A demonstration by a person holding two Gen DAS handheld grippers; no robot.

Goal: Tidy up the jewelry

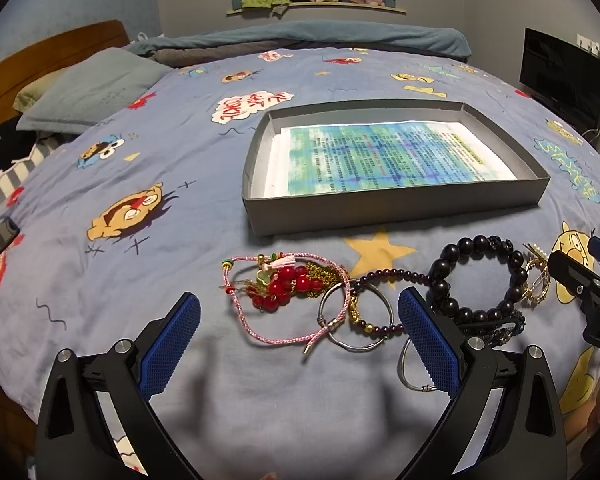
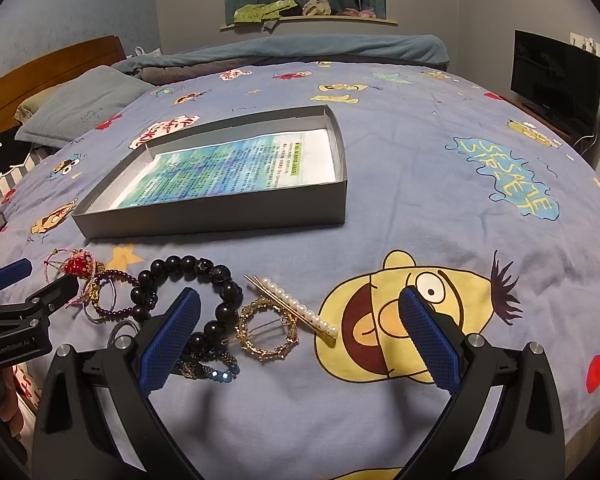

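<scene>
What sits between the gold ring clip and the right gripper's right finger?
Only the pearl hairpin on bare duvet, seen in the right wrist view.

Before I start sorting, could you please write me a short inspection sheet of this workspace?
Surface: bedspread, blue with cartoon prints.
Job's things: grey box lined with printed paper, no jewelry in it; pink cord bracelet, red bead cluster, silver bangle, dark bead bracelet, gold ring clip and pearl hairpin lie near the box.
Clutter: pillow.
Grippers: left gripper and right gripper open, holding nothing.
Cables: nothing seen on the bed.
Surroundings: television, headboard.
</scene>
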